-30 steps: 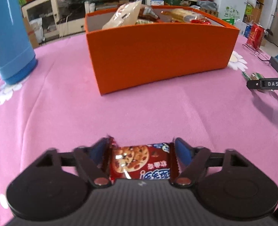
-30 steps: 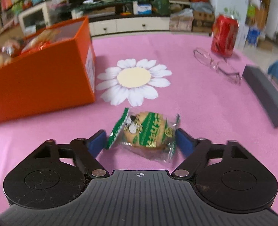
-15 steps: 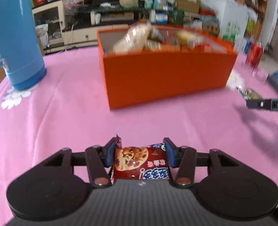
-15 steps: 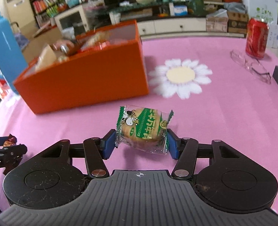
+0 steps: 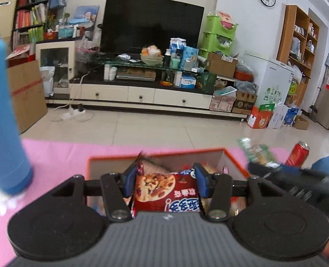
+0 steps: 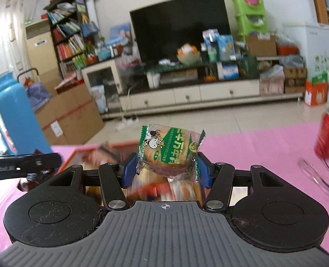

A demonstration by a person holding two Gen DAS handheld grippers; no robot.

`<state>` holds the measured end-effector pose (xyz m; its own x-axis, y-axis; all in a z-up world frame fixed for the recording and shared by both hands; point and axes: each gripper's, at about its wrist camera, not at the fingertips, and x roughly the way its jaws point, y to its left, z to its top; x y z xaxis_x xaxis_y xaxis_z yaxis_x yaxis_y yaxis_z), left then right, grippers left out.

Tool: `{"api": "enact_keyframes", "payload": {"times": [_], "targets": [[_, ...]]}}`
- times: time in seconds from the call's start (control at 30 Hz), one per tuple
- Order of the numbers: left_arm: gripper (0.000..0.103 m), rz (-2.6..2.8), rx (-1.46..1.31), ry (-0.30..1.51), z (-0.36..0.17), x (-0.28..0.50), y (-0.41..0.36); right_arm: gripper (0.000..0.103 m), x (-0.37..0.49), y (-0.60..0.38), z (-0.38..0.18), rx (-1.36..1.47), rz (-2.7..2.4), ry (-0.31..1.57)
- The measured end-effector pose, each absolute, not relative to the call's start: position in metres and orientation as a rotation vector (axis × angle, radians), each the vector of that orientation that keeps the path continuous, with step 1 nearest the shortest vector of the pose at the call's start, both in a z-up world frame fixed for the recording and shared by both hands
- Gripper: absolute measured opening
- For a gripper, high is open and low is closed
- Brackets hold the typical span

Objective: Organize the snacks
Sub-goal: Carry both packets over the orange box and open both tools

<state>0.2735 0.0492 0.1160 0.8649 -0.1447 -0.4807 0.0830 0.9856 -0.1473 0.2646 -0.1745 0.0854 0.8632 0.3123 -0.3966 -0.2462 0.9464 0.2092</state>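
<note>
Both packets up over the box, drop coming.

My left gripper (image 5: 164, 183) has its jaws clamped on the glossy red chocolate-chip cookie packet (image 5: 164, 192), held over the open orange cardboard box (image 5: 233, 163) that already has wrapped snacks in it; my right gripper (image 6: 165, 170) has its jaws pinched on the clear-and-green wrapped biscuit with a cartoon cow (image 6: 170, 149), hanging at the box's near end, box contents blurred beneath. I judge this as the placing step: next I need to dip each one inside the walls and part the jaws, keeping the two grippers from knocking together. Writing: red packet shows white Chinese characters upside down, unreadable to me; green wrapper's print runs sideways, also unreadable. Outward on the pink table (image 5: 53, 155): tall blue thermos flask (image 5: 1, 115), red drinks can (image 6: 328, 133), brand blurred.
</note>
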Motion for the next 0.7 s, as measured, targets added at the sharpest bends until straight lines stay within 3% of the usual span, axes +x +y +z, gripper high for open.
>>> {"api": "enact_keyframes", "payload": {"times": [0.23, 0.3, 0.43, 0.5, 0.57, 0.6, 0.67, 0.7], "targets": [[0.051, -0.134, -0.053, 0.595, 0.083, 0.366, 0.015, 0.041, 0.337, -0.14, 0.039, 0.181, 0.308, 0.536], [0.055, -0.126, -0.004, 0.633, 0.065, 0.378, 0.009, 0.049, 0.341, -0.13, 0.027, 0.131, 0.298, 0.523], [0.058, -0.104, 0.079, 0.613, 0.055, 0.378, 0.004, 0.053, 0.343, -0.125, 0.024, 0.093, 0.308, 0.514], [0.071, -0.128, 0.041, 0.617, 0.059, 0.377, 0.012, 0.055, 0.343, -0.129, 0.022, 0.102, 0.312, 0.513], [0.078, -0.119, 0.028, 0.588, 0.069, 0.366, 0.018, 0.06, 0.342, -0.129, 0.024, 0.109, 0.317, 0.52], [0.09, -0.115, 0.021, 0.567, 0.075, 0.359, 0.022, 0.068, 0.34, -0.131, 0.026, 0.123, 0.32, 0.522], [0.102, -0.092, -0.003, 0.495, 0.094, 0.333, 0.031, 0.076, 0.333, -0.136, 0.032, 0.167, 0.34, 0.51], [0.102, -0.083, -0.007, 0.466, 0.102, 0.32, 0.035, 0.079, 0.327, -0.138, 0.038, 0.18, 0.349, 0.492]]}}
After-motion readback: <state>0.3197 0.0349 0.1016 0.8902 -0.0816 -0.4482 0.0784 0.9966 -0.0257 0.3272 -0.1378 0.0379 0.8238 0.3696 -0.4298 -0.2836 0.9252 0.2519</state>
